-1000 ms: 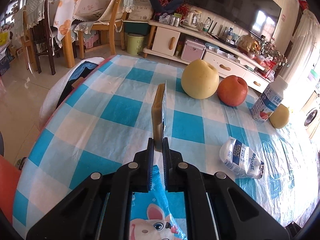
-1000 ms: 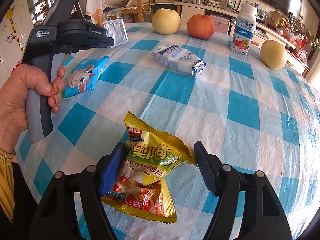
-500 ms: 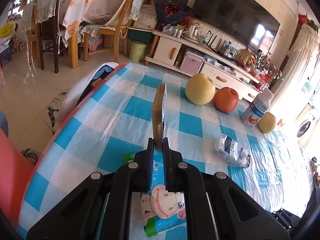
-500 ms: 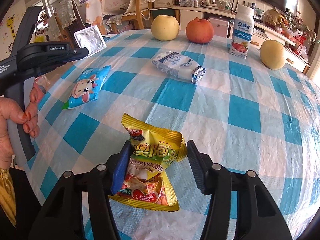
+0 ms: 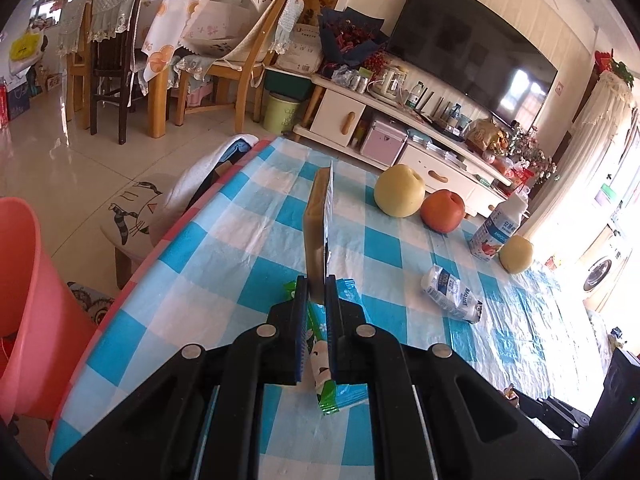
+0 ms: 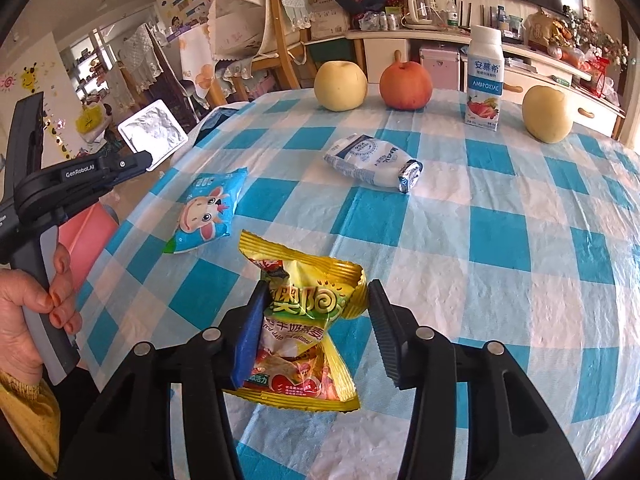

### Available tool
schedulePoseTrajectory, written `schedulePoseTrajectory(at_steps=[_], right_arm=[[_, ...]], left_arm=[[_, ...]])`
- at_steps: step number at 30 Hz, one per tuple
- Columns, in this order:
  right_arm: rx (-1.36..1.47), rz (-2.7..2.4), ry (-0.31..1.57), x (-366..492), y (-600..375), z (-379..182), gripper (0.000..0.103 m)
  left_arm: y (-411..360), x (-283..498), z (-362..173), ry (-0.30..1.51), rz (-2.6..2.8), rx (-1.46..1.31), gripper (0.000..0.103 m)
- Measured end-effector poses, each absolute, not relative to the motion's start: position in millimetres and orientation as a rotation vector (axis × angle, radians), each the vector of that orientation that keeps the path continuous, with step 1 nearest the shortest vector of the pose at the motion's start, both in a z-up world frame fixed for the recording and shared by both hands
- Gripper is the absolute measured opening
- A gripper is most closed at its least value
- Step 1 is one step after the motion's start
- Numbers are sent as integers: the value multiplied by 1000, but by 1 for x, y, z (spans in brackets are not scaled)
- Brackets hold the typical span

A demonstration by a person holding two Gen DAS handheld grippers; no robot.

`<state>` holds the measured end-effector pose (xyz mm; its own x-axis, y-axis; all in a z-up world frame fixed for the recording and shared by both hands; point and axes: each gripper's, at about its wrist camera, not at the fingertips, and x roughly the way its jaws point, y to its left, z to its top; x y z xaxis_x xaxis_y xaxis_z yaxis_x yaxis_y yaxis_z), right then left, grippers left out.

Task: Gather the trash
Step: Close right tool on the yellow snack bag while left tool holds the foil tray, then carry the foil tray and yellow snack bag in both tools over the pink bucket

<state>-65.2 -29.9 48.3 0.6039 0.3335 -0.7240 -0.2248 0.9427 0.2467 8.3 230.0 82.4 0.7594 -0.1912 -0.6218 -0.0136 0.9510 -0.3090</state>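
right claw (image 6: pixel 316 322): jaws closing around the yellow snack wrapper (image 6: pixel 304 320), which lies on the surface (image 6: pixel 500 240) between the pads; the blue left pad touches the wrapper, the right pad stands just clear of it. the wrapper carries large chinese characters and the partly legible word "date".

left claw (image 5: pixel 316 300): clenched on a flat silver foil packet (image 5: pixel 320 220), held edge-up above the surface. the claw body reads "genrobot.ai" in the right wrist view, where a hand (image 6: pixel 36 300) grips its handle.

trash relative to the yellow snack wrapper, two further items:
- blue rabbit-print packet (image 6: pixel 208 212), just beyond it to the left.
- white pouch (image 6: pixel 376 160) marked "magic", farther beyond it.

other items, at the far edge of the surface: two yellow pears (image 6: pixel 340 85), one red apple (image 6: pixel 406 84), one bottle (image 6: pixel 485 80) labelled "ambrosial".

surface: round, covered in a blue-and-white checked cloth. room: a pink bin (image 5: pixel 28 300) on the tiled floor beside the surface, wooden chairs (image 5: pixel 248 60), a television (image 5: pixel 472 48) above a white cabinet.
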Motion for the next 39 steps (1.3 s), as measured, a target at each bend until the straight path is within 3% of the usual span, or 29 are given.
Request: schedulePoseTrajectory(at_steps=[14,27,39], right_arm=[[167,435,776,-79,23,105,51],[75,720,756,-59,199,161,51],[-20,847,779,-38,341,149,53]], left_arm=[[299,-47,109,602,-12,-416,10],[422,-79,104,550,209,-580,10],[512,-98,64,602,344,-691,10]])
